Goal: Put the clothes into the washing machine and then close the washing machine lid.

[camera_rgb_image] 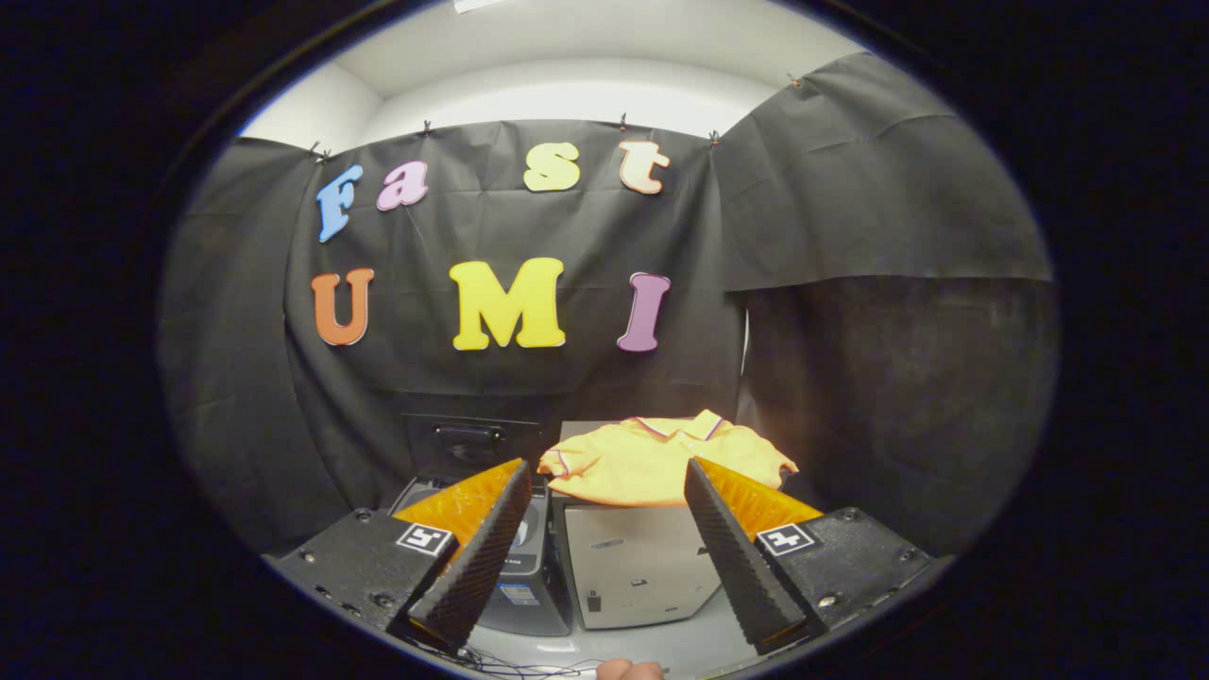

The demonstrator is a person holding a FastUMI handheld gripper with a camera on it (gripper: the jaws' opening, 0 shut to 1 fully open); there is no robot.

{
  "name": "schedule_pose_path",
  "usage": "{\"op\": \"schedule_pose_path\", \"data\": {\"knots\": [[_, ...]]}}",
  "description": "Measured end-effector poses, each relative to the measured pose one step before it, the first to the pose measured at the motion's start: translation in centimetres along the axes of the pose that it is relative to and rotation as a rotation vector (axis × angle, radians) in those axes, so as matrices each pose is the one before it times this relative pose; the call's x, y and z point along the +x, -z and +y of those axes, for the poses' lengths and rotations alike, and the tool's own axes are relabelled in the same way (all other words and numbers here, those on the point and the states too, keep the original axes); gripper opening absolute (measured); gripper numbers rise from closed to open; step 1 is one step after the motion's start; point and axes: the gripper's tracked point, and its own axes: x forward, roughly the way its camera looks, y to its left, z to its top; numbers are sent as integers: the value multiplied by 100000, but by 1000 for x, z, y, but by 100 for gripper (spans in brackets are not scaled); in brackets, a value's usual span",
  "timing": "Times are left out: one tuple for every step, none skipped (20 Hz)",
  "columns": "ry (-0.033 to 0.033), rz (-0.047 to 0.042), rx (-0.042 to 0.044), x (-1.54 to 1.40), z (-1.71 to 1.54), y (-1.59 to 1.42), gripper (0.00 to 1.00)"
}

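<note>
Gripper point(604, 482) fingers spread wide, holding nothing. Yellow shirt point(661, 458) lies beyond them atop grey box point(642, 562). Washing machine point(524, 557) just beside, lid point(472, 444) up.

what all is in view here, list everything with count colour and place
shirt: one, yellow with dark-trimmed collar, lying on top of the grey box, beyond the tongs
grey box: one, light grey, ahead between the fingers
washing machine: one, dark grey, left of the box, lid raised behind it
cables: a few, thin, dark, on the floor near the fingers
tongs: one pair, black with orange, open, holding nothing
fingertip: person's, beside the cables
</note>
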Motion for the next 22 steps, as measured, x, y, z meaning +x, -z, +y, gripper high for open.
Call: {"op": "schedule_pose_path", "data": {"knots": [[483,340,43,791,-503,-301,100],[680,433,-264,868,-631,-186,100],[-12,652,-368,886,-524,-208,100],[-153,241,-327,977,-341,-202,100],[414,714,-751,1108,-546,-326,100],[378,636,-726,1180,-675,70,100],[344,647,-473,1151,-520,-150,100],[-13,785,-423,1262,-361,-91,100],[141,821,-31,1232,-232,32,100],[-657,1063,-194,1362,-55,166,100],[-471,2017,-259,1290,-29,459,100],[-711,1629,204,1401,-98,387,100],[-1074,1960,147,1233,-16,330,100],[-814,1805,-121,1320,-69,484,100],[-285,1882,-75,1238,-320,438,100],[690,1264,502,1224,-566,322,100],[705,856,526,1147,-583,8,100],[549,1345,-64,1261,-462,166,100],[400,1415,-470,1068,-416,123,100],[497,1267,-702,1193,-528,223,100],[564,1160,-676,1043,-495,-92,100],[39,1422,-648,1035,-356,22,100]]}}
